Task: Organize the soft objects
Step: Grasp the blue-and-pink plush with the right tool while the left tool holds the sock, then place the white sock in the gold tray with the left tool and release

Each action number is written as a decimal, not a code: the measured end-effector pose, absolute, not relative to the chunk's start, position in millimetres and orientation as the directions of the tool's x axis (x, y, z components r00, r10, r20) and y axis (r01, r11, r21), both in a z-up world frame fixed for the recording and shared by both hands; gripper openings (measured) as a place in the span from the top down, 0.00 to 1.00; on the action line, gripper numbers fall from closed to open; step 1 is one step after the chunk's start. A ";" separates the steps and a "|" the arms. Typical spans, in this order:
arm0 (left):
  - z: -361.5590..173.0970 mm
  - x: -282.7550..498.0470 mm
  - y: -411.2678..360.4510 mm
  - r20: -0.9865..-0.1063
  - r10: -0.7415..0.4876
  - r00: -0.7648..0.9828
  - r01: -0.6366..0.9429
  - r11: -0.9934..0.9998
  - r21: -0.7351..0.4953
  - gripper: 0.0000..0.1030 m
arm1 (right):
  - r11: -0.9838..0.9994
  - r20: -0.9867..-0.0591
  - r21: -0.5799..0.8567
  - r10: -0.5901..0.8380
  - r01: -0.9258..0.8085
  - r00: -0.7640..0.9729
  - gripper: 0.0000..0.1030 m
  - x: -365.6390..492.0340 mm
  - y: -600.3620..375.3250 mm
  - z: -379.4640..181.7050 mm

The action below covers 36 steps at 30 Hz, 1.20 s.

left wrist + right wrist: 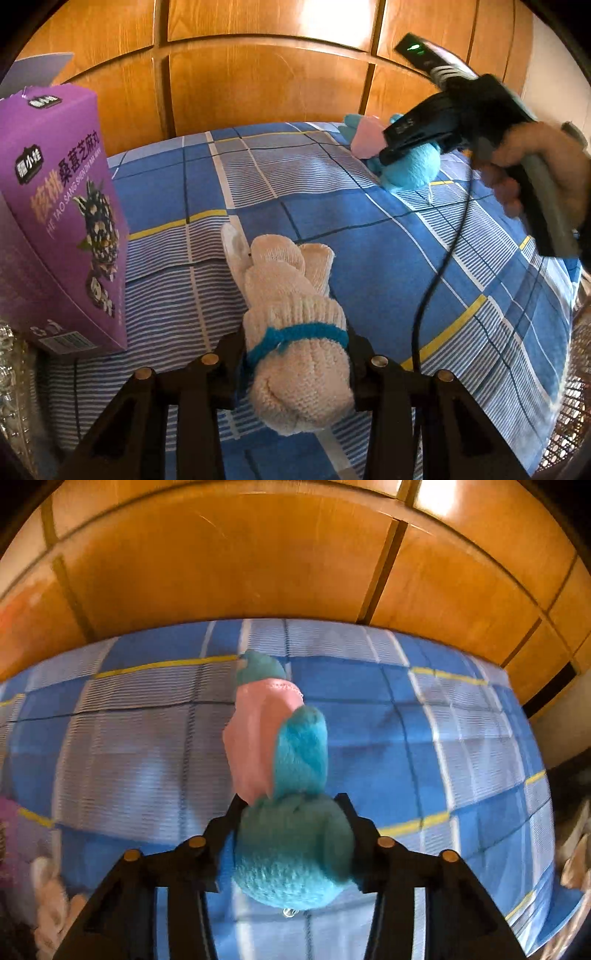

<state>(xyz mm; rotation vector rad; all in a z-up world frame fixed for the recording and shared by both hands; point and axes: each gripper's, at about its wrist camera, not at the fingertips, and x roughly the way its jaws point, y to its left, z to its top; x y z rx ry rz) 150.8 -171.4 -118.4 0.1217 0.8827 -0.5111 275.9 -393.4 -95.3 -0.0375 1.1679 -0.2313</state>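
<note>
My left gripper is shut on a cream knitted rabbit toy with a blue yarn collar; the toy lies along the blue checked bedsheet with its ears pointing away. My right gripper is shut on a turquoise plush toy with a pink part, held just above the sheet. In the left wrist view the right gripper and the plush are at the far right of the bed. The cream rabbit also shows blurred at the lower left of the right wrist view.
A purple printed carton stands upright on the bed at the left, close to the cream rabbit. A wooden panelled wardrobe rises behind the bed. The bed's edge falls away at the right, beside a mesh object. A black cable hangs from the right gripper.
</note>
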 end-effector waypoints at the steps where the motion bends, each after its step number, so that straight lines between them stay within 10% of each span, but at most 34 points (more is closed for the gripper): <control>1: -118.6 149.9 -171.0 -0.763 -0.377 0.525 0.475 0.874 -0.105 0.61 | 0.977 -0.905 -0.142 -0.193 0.158 0.378 0.56 263.7 -388.2 -90.5; 17: -97.5 155.0 -177.7 -0.792 -0.332 0.513 0.446 0.891 -0.085 0.66 | 0.981 -0.940 -0.019 -0.083 0.194 0.330 0.53 191.4 -351.6 -109.9; 36: 68.3 287.8 -142.9 -0.695 -0.190 0.694 0.250 0.968 -0.015 0.65 | 0.988 -0.935 -0.054 -0.100 0.141 0.340 0.46 190.0 -346.3 -113.1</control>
